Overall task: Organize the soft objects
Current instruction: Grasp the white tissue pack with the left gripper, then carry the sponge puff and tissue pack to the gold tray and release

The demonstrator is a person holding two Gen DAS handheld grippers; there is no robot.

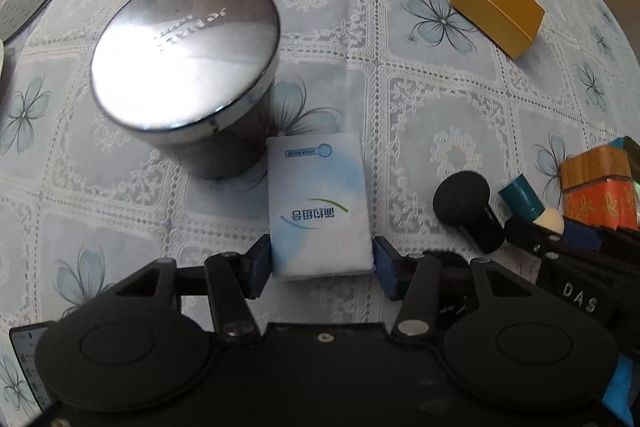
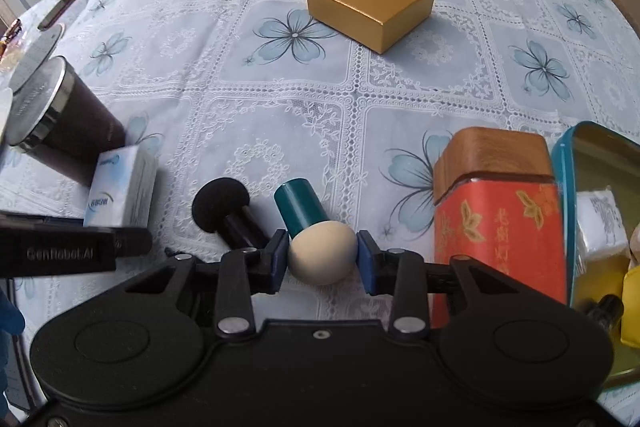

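Observation:
My left gripper (image 1: 322,261) is shut on a white and blue tissue pack (image 1: 318,213) at its near end, on the tablecloth beside a dark round tin (image 1: 188,67). The pack also shows in the right wrist view (image 2: 120,187). My right gripper (image 2: 322,259) is shut on the beige sponge head of a teal-handled puff (image 2: 316,239). A black mushroom-shaped puff (image 2: 224,207) lies just left of it, also seen in the left wrist view (image 1: 468,207).
A gold box (image 2: 370,3) sits farther back. An orange tin with a wooden lid (image 2: 496,211) stands right of the right gripper, next to an open teal tin (image 2: 568,195) holding several items. A phone (image 2: 66,3) lies at the far left edge.

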